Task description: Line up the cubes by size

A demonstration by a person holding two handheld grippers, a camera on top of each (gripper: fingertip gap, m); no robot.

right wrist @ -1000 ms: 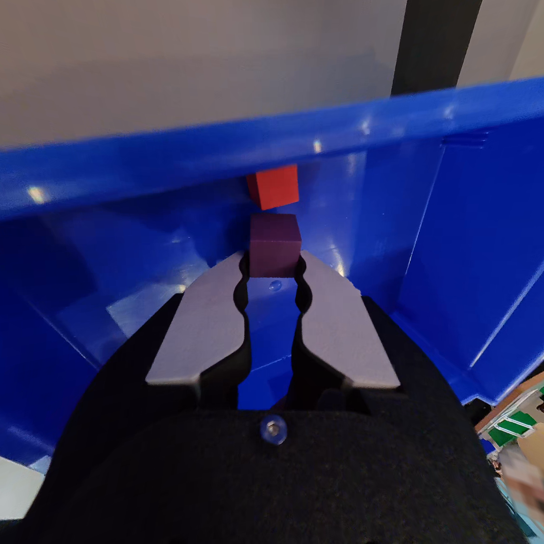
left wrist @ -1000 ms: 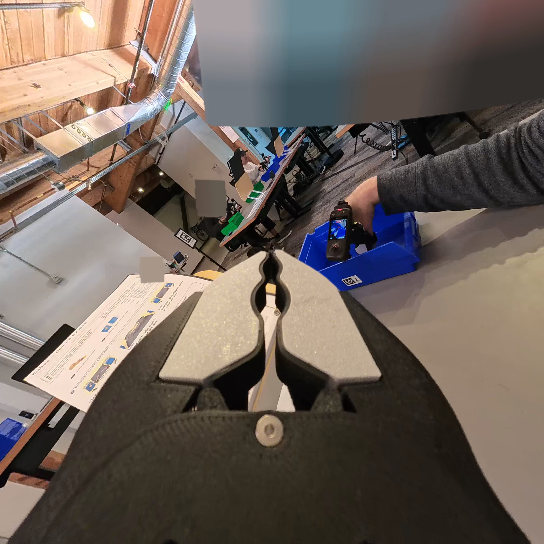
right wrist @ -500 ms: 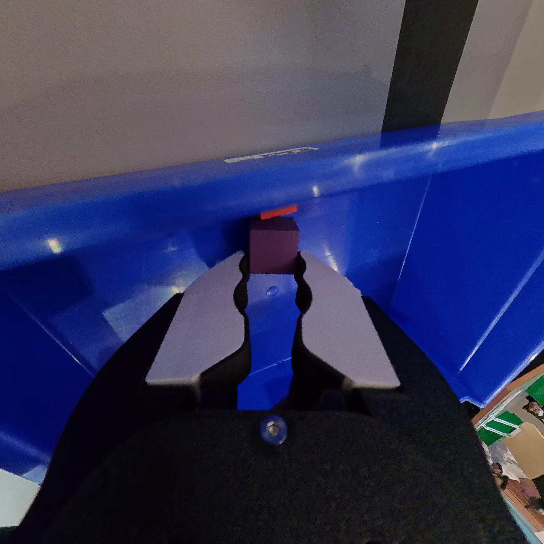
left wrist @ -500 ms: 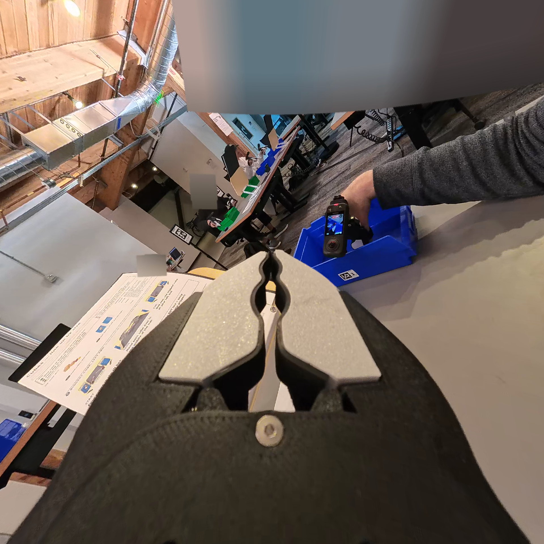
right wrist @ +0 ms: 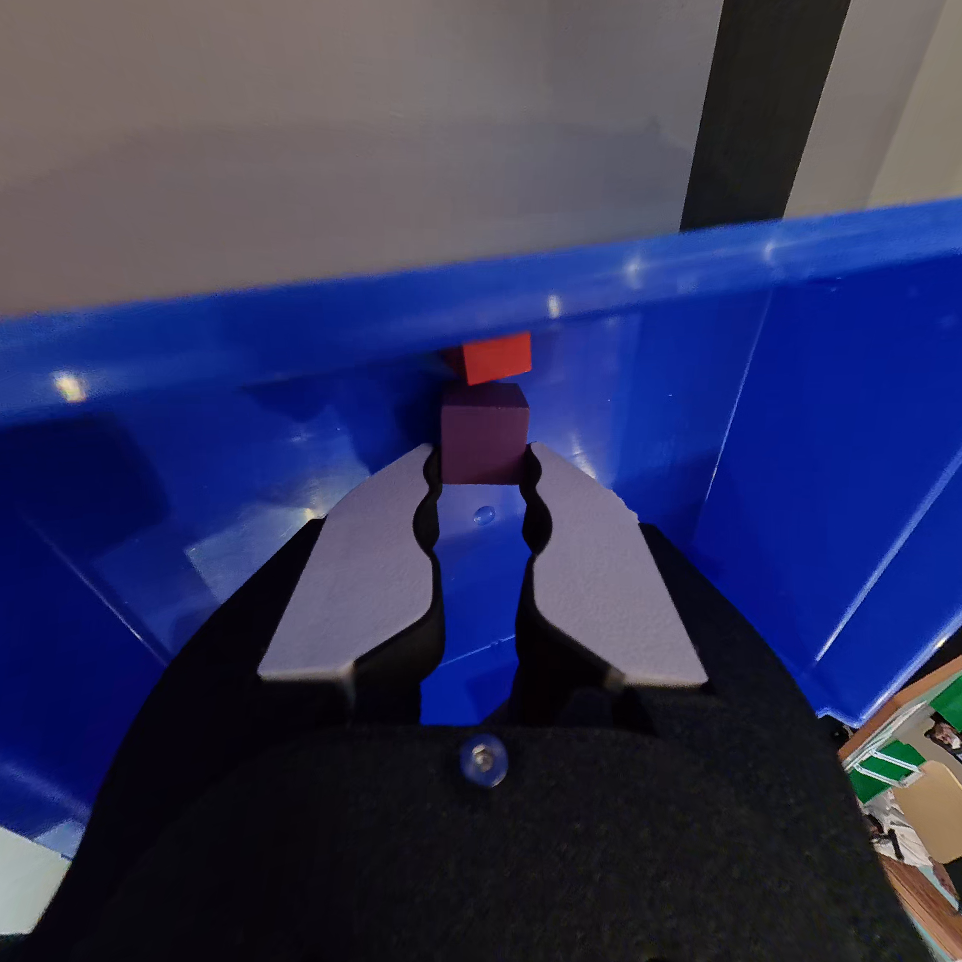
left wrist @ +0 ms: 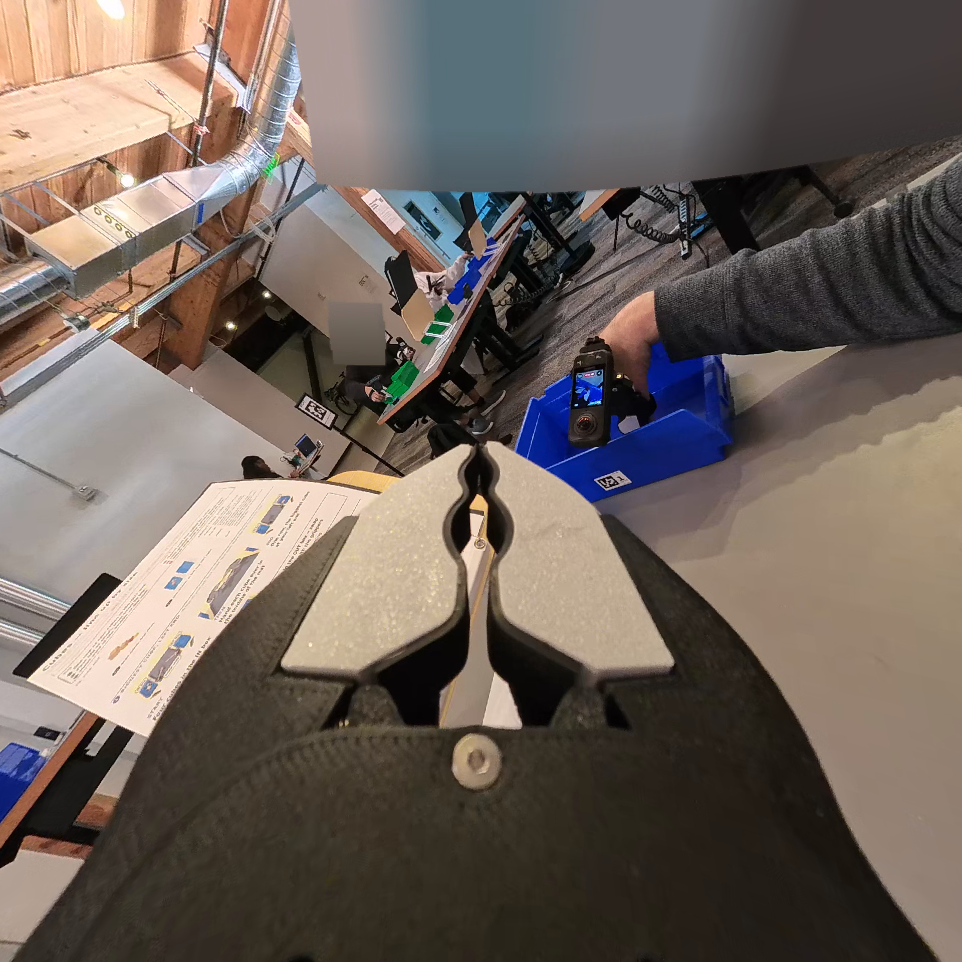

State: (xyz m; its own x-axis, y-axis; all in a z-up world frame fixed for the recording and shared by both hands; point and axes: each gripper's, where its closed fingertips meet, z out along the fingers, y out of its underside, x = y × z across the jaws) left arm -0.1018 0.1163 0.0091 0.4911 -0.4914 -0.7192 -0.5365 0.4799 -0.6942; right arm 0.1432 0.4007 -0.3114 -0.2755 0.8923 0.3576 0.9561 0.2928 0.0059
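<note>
the step in hand looks like fetching a cube out of the blue bin [right wrist: 781, 395]. the right gripper [right wrist: 481, 463] is down inside the bin, its two fingertips pinching a purple cube [right wrist: 483, 442] from either side, with the pads pressed on the cube's flanks. the purple cube sits near the bin's far wall, and a red cube [right wrist: 497, 358] lies just behind it, closer to that wall and partly under the bin's rim. whether the two cubes touch, i cannot tell.

the left gripper [left wrist: 478, 458] is outside the bin, well apart from it over the grey table [left wrist: 807, 598], its fingers pressed together on nothing. a printed instruction sheet [left wrist: 172, 588] lies on the far side of that gripper from the bin.

the next move probably calls for lifting the purple cube straight up clear of the bin's rim without nudging the red one, then carrying it to the open table beside the bin. no cubes show lined up there yet, so the task seems to be at an early stage.
</note>
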